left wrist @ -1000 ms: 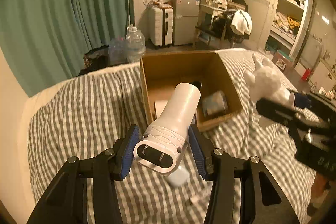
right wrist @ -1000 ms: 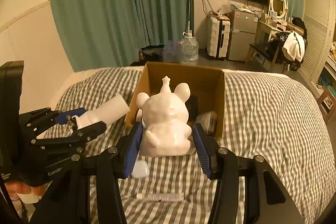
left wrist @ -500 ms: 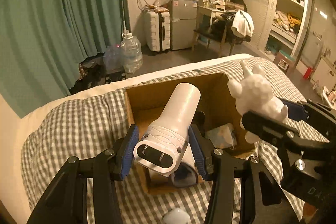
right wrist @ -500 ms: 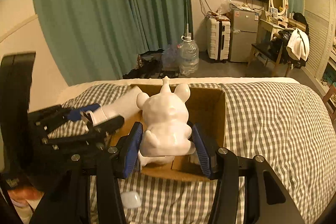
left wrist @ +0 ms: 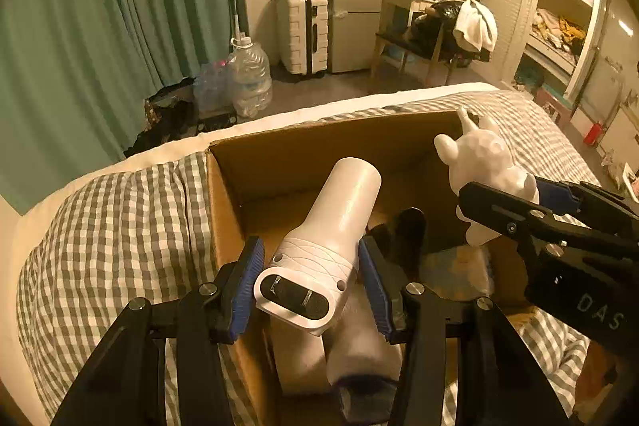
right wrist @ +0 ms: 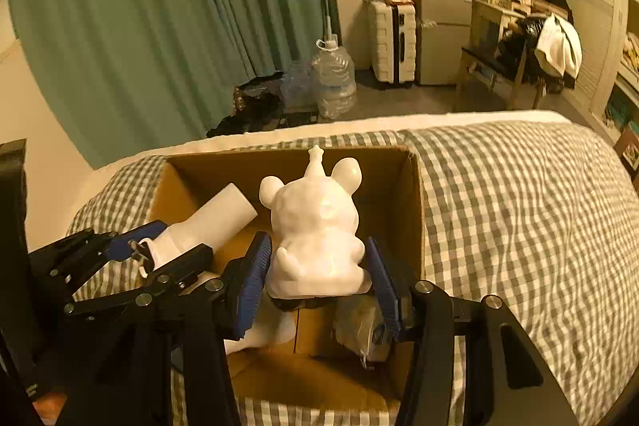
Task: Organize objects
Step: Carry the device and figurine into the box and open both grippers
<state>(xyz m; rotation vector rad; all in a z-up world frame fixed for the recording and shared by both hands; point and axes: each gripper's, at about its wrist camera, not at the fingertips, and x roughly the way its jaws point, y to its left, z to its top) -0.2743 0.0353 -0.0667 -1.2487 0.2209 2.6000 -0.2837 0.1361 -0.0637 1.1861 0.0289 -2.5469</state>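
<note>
Carried from beside cardboard box (right wrist: 415, 210) to above it: left gripper (left wrist: 311, 282) clamping white cylinder device (left wrist: 331, 226), right gripper (right wrist: 319, 278) clamping white bear figurine (right wrist: 315, 226); release pending.

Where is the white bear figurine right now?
The bear figurine is held in the right tongs above the cardboard box on the bed, just right of the white cylinder in the left tongs.

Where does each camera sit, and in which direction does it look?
Left wrist: sits on the left tool, facing along its fingers over the cardboard box on the bed; shows its fingers clamping a white cylinder device, the right tool at right.
Right wrist: sits on the right tool, facing the same box; shows its fingers clamping a white bear figure, the left tool at left.
Shared: box, both held objects, curtain, suitcase.
</note>
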